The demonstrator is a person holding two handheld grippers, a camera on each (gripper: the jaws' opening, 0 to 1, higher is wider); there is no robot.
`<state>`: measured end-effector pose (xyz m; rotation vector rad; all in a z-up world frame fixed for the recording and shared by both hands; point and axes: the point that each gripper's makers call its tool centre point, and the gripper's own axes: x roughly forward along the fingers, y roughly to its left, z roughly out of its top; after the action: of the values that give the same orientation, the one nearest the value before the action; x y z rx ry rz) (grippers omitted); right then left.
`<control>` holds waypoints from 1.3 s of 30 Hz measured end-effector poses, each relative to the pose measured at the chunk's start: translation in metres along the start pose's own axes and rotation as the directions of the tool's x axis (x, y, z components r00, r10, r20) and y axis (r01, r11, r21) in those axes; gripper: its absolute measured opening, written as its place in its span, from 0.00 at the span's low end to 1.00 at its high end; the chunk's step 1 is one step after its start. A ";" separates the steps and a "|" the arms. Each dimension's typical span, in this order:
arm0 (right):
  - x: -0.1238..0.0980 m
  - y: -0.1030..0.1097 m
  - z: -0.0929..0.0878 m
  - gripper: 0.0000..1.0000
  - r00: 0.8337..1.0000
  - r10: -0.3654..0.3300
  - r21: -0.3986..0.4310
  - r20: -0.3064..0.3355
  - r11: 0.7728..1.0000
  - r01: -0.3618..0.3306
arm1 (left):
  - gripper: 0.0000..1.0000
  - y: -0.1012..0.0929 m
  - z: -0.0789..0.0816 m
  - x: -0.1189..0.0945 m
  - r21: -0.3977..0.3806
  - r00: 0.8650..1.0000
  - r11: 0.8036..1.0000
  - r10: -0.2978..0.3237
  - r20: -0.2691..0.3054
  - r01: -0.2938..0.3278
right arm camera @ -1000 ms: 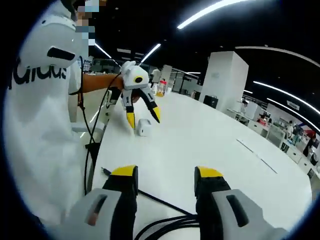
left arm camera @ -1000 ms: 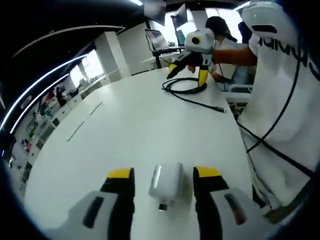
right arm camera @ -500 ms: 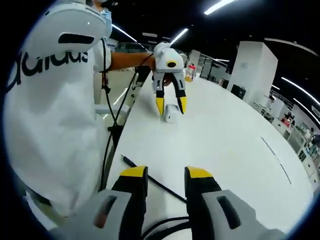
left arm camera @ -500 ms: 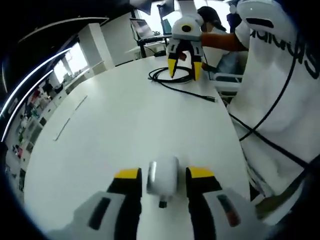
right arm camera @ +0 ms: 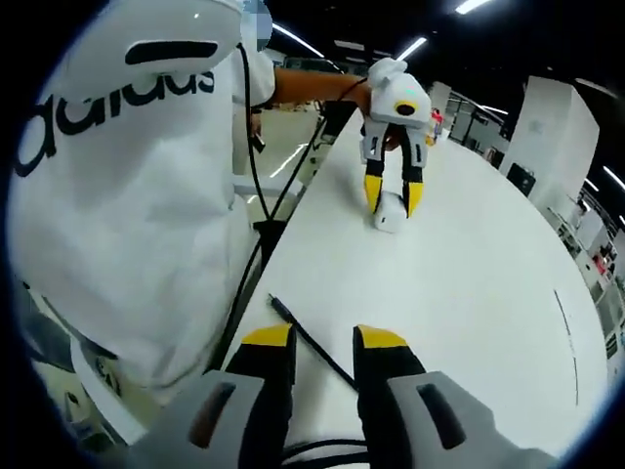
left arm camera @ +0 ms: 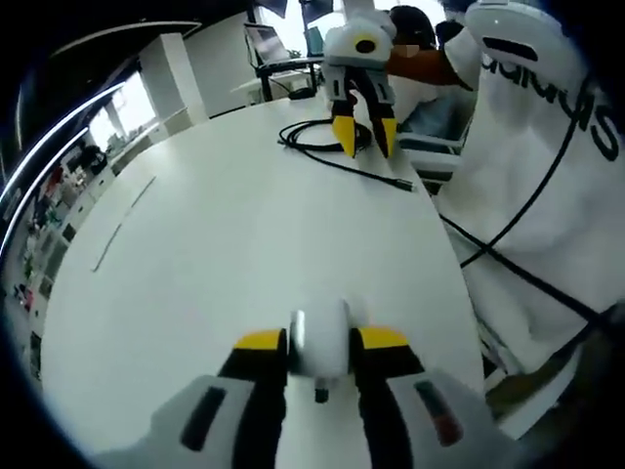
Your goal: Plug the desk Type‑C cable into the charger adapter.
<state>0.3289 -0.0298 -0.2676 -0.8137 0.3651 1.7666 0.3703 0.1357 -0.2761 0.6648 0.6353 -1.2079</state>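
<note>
**Charger clamped; cable plug lies ahead of the other jaws**

The left gripper (left arm camera: 320, 344) has its jaws closed on the white charger (left arm camera: 319, 340), which sits on the white bench (left arm camera: 225, 225) near its edge. In the left gripper view a small dark port or stub shows at the charger's near end, toward the camera; which way the socket faces I cannot tell for certain.

The right gripper (right arm camera: 324, 337) hovers low with its jaws slightly apart and nothing between them. The black cable (right arm camera: 317, 344) runs straight out between those jaws, its long axis pointing ahead and a little left, ending in the plug (right arm camera: 277, 304) just beyond the yellow tips. In the left gripper view the cable's coil (left arm camera: 311, 139) lies under that gripper, well apart from the charger.

So the right gripper is the nearer one to the plug, and my guess is it needs to move forward along the cable to grip close behind the plug.

The person's white shirt (right arm camera: 127, 176) reads "adidas" in black.
</note>
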 end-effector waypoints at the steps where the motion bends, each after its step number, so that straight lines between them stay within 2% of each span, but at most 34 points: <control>1: 0.001 0.001 0.000 0.22 1.000 0.012 -0.008 -0.010 1.000 -0.012 | 0.25 0.000 0.000 0.000 -0.001 1.000 1.000 -0.004 0.000 0.004; 7: 0.003 0.008 -0.003 0.17 0.995 0.085 -0.037 -0.050 0.996 -0.087 | 0.25 0.001 -0.001 0.001 -0.015 1.000 1.000 -0.021 -0.013 0.021; 12: 0.013 0.017 -0.006 0.14 0.981 0.160 -0.089 -0.106 0.982 -0.169 | 0.25 0.000 -0.001 0.002 -0.026 0.999 0.999 -0.035 -0.028 0.034; 18: 0.021 0.020 -0.006 0.11 0.968 0.207 -0.125 -0.145 0.966 -0.225 | 0.25 0.000 -0.002 0.002 -0.023 0.999 0.999 -0.037 -0.040 0.036; 27: 0.025 0.022 -0.012 0.05 0.939 0.264 -0.149 -0.219 0.942 -0.300 | 0.25 0.000 -0.003 0.003 -0.024 0.998 0.999 -0.042 -0.053 0.041; 39: 0.029 0.024 -0.011 0.04 0.906 0.305 -0.177 -0.293 0.914 -0.365 | 0.25 -0.002 -0.006 0.005 -0.037 0.996 0.997 -0.063 -0.064 0.061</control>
<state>0.3056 -0.0239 -0.2990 -1.2131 0.5071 2.0551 0.3688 0.1360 -0.2841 0.6614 0.7348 -1.2334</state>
